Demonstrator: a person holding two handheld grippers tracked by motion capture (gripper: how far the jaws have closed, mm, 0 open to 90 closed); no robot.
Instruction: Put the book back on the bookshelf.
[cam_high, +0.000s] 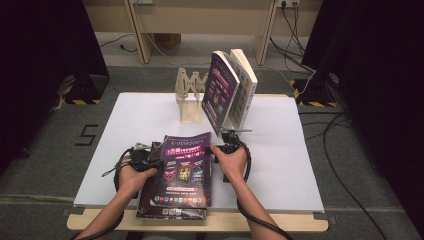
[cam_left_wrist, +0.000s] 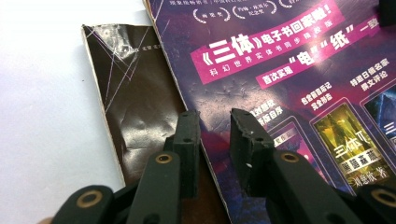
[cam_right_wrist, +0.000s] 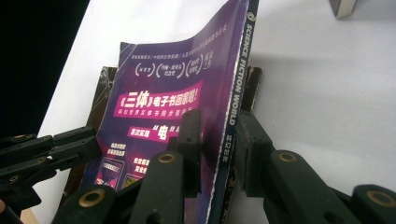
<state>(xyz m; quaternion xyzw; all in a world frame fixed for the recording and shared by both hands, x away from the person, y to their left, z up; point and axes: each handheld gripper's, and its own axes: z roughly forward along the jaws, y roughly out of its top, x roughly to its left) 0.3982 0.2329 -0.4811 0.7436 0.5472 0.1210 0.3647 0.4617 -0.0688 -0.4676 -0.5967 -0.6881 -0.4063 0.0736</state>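
**Purple magazine gripped at both side edges, over a dark book**

The thin purple glossy magazine (cam_high: 186, 167) lies at the near edge of the white rectangular worktop (cam_high: 280, 170), on top of a dark, creased paperback book (cam_left_wrist: 135, 116) whose cover sticks out past the magazine's left edge.

Left tool (cam_high: 150, 152): black jaws partly open and straddling the magazine's left edge, one jaw over the dark book, one over the purple cover. Cannot tell from the left gripper view whether the pads press on it.

Right tool (cam_high: 226, 146): jaws narrow and set on the magazine's spine edge, one pad on each face. The right gripper view shows that edge lifted, with the cover curving upward; the spine reads "SCIENCE FICTION WORLD". The left tool appears at the far left of this view.

Farther back on the worktop: a pale wooden zigzag book rack (cam_high: 191, 97), and just to its right two upright paperback books (cam_high: 232, 92) leaning together.
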